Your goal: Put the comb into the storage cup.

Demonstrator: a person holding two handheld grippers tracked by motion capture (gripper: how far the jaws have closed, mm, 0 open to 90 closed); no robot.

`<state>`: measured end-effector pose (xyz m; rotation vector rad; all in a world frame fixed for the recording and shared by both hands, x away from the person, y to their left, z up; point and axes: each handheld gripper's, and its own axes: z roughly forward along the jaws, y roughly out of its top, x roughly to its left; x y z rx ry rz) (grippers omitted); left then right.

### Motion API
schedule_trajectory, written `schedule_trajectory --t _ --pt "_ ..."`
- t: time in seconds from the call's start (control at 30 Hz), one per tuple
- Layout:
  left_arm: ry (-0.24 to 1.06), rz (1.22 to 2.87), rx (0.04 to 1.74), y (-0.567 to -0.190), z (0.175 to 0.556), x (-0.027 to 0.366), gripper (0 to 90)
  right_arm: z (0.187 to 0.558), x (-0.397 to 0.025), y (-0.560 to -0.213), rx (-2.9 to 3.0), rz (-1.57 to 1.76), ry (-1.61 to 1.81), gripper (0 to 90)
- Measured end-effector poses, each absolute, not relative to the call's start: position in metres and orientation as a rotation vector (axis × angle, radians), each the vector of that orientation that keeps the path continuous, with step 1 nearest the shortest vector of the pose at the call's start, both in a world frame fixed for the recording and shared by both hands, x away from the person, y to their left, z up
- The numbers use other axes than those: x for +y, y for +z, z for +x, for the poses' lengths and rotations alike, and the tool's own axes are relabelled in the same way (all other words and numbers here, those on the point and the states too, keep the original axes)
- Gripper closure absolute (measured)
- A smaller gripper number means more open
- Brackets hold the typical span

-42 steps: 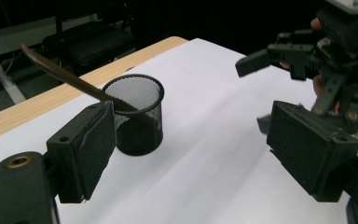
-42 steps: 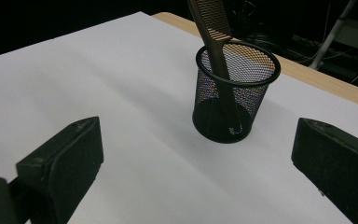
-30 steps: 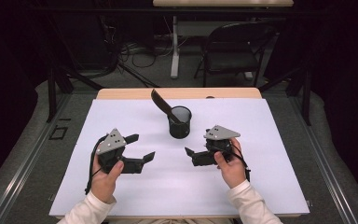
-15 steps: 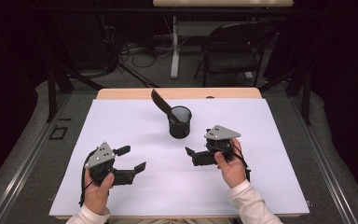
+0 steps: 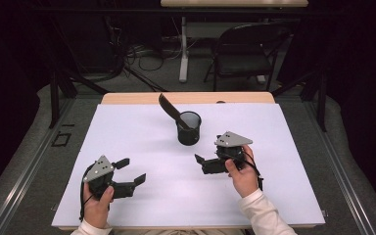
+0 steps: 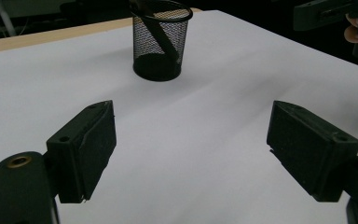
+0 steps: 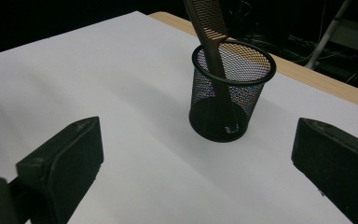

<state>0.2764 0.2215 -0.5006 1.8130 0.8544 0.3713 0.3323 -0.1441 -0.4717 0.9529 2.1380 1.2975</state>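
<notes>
Tools first, in the high view: the left tool [image 5: 129,172] has pulled back toward the lower left of the frame since a second ago, when it sat level with its partner nearer the middle. It now hovers low over the desk [image 5: 142,132], jaws spread wide and holding nothing. The right tool [image 5: 201,163] has stayed where it was, right of centre, also empty, with its jaws parted. The mesh cup [image 5: 189,128] stands upright just above centre with the comb [image 5: 172,111] leaning out of it toward the upper left, and neither has shifted. I judge the comb is already stowed and the left hand is retreating, so the work looks finished or nearly so.

In the left gripper view, both jaws rise from the bottom corners, far apart, with bare white surface between them. The cup [image 6: 160,44] sits at the upper middle, well ahead. The other hand [image 6: 356,29] shows in the upper right corner.

In the right gripper view, the jaws again stand wide at the lower corners, gripping nothing. The cup [image 7: 231,91] is near, at centre, and the comb [image 7: 209,32] rises from it toward the top edge, teeth visible.

A smooth white sheet covers the desk, with a strip of wood exposed along its far edge. Beyond it the room is dark: a folding chair [image 5: 247,54] at the upper right, loose cables [image 5: 132,54] on the grey floor, and black curtains on either side.
</notes>
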Motion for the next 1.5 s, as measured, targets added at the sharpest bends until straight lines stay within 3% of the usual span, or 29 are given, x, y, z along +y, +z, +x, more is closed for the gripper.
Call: schedule_trajectory --t 1.5 --pt "0.381 1.825 0.894 -0.530 0.295 0.242 16.0 0.334 -0.148 -0.472 2.125 0.960 1.293 2.0"
